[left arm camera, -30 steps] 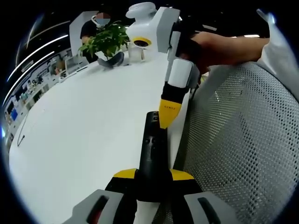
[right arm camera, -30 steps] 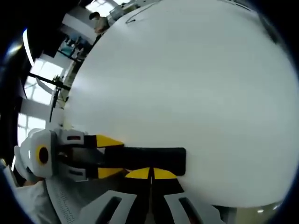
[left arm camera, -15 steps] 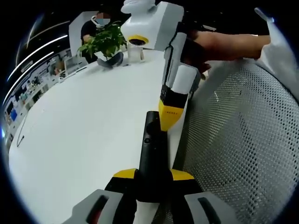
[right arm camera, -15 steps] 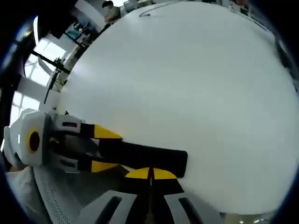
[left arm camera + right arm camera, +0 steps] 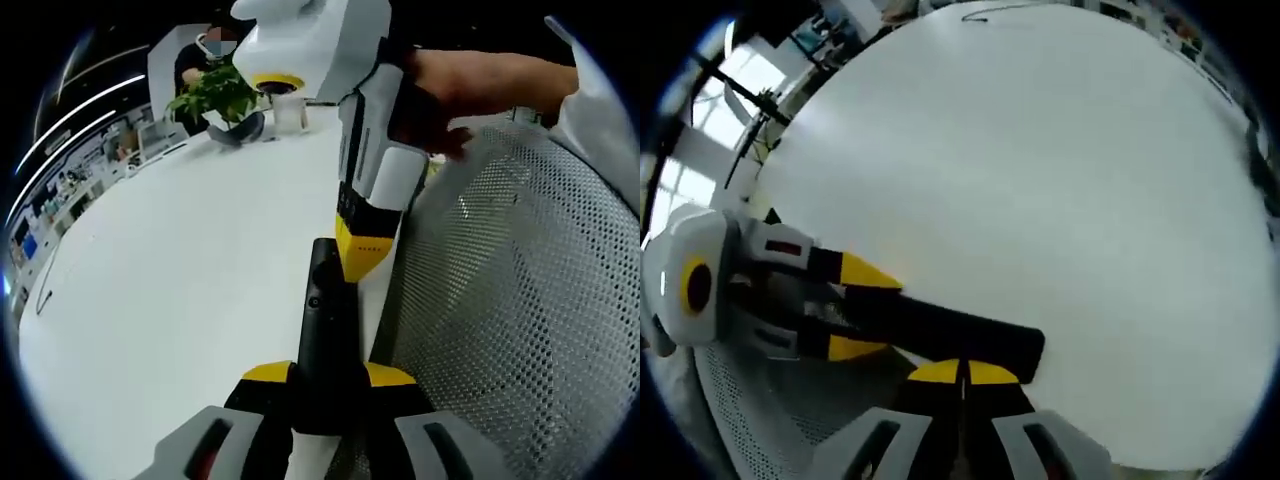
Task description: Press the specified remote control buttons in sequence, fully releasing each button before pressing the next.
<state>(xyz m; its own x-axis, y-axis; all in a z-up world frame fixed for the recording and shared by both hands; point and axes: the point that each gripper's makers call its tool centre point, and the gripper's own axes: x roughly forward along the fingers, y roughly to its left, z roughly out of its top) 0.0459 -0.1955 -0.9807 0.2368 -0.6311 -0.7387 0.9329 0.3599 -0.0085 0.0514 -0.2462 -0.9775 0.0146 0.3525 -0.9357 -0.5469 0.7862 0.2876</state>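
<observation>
Remote control [image 5: 325, 330]: black, slim, lower centre of the left gripper view, its near end clamped between the yellow-tipped jaws of the left gripper [image 5: 328, 378], which is clenched on it; its far end reaches out over the white table [image 5: 170, 270], close to that table's edge. Same remote [image 5: 950, 332] in the right gripper view, lying lower centre, running from the left gripper [image 5: 845, 318] at lower left toward the middle. Right gripper [image 5: 362, 250]: enters from the upper part of the left gripper view, held by a person's hand [image 5: 450, 95]; jaws pressed together into one yellow tip, grasping nothing, that tip set against the upper right part of the remote's face. In its own view the right gripper [image 5: 962, 373] stands at bottom centre, closed, just at the remote's edge. Whether a button is actually depressed cannot be told. Background items: potted plant [image 5: 220, 90] and glass [image 5: 288, 110] at upper left; perforated grey chair back [image 5: 520, 300] at right. Risks, as judged: the tip may straddle two buttons or slide off sideways, since it sits near the remote's edge; downward force could pivot the remote in the left clamp; an incomplete lift would spoil the release before the following press.
</observation>
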